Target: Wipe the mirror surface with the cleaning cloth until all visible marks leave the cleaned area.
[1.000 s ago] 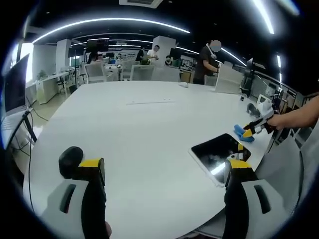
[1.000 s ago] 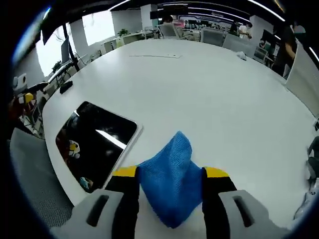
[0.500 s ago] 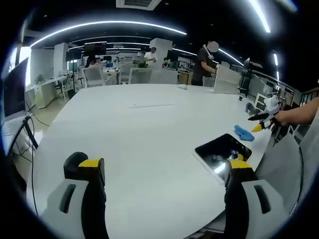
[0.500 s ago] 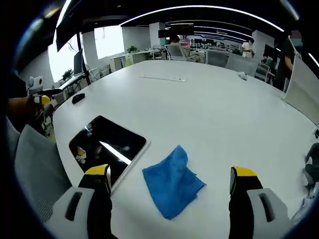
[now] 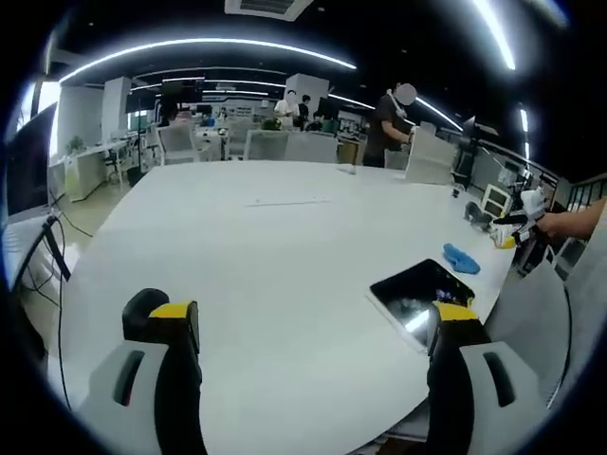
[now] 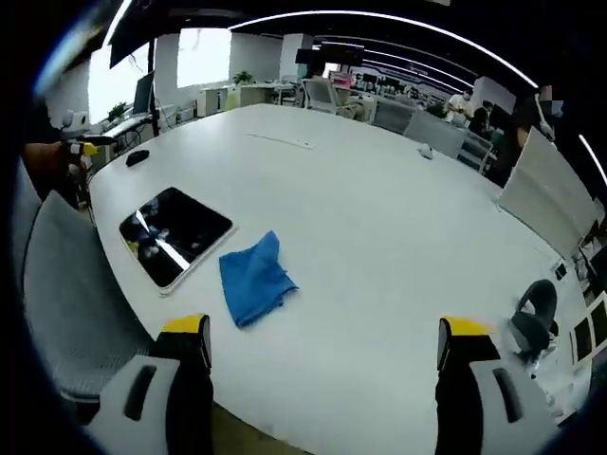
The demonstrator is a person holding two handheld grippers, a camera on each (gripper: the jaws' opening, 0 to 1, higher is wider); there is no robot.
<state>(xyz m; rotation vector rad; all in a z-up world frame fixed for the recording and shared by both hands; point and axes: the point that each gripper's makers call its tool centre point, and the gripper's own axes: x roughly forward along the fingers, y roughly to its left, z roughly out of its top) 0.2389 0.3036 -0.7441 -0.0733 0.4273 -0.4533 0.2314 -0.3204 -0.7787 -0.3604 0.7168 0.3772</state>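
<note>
The mirror [image 6: 174, 232] is a dark rectangular slab with a white rim, lying flat near the table edge; it also lies in the left gripper view [image 5: 422, 290]. A blue cleaning cloth [image 6: 254, 279] lies crumpled on the table just beside the mirror, seen small in the left gripper view [image 5: 462, 257]. My right gripper [image 6: 322, 336] is open and empty, pulled well back from the cloth; it shows far right in the left gripper view [image 5: 512, 231]. My left gripper [image 5: 313, 322] is open over bare tabletop, with the mirror by its right jaw.
A large white oval table [image 5: 266, 246] carries everything. A black mouse [image 5: 142, 305] lies by my left jaw. A grey chair back [image 6: 66, 284] stands at the table edge near the mirror. A dark object [image 6: 531, 313] lies at the far right. People and desks fill the background.
My right gripper opened, let go of the blue cloth beside the mirror and drew back and away from it. The left gripper stayed almost still.
</note>
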